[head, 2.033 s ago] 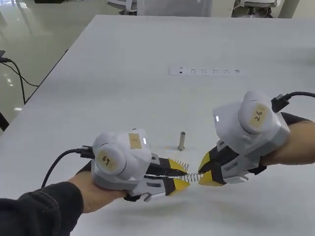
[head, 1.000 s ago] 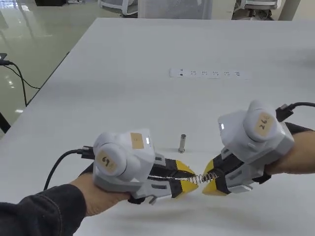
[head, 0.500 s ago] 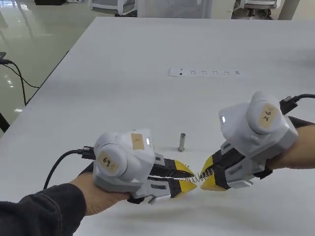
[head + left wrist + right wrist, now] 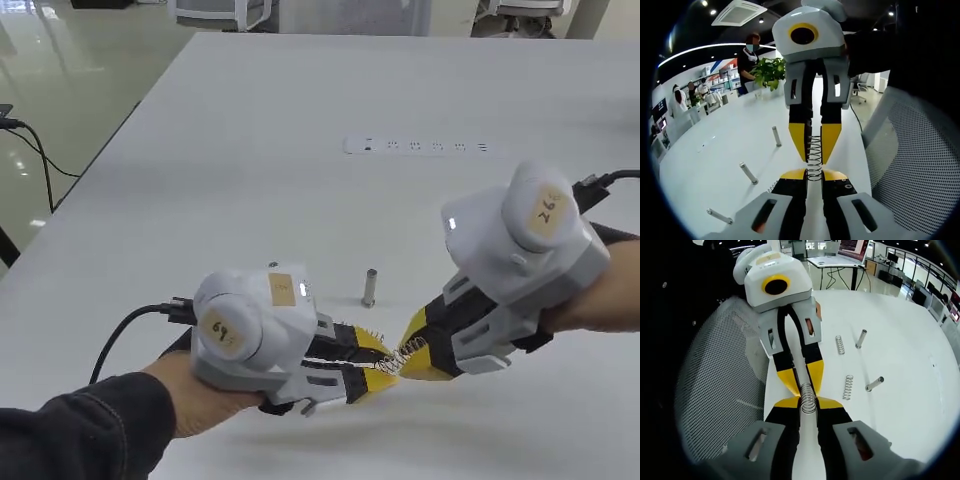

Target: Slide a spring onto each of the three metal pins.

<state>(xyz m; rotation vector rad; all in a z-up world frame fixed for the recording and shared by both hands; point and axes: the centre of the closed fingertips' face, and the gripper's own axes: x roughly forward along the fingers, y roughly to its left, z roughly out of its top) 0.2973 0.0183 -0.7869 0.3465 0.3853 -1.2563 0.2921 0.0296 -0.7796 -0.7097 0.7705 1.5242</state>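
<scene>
While the left gripper (image 4: 376, 364) pinches a pin (image 4: 798, 372) just above the counter (image 4: 300, 180), the right gripper (image 4: 410, 350), clamped on the spring (image 4: 814, 150), meets it nose to nose so the coil can thread on

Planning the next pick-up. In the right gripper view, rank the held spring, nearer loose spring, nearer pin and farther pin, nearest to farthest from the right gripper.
1. Held spring, between the right gripper's jaws.
2. Nearer loose spring, on the table to the right.
3. Nearer pin, just past that spring.
4. Farther pin, higher in the view.
</scene>
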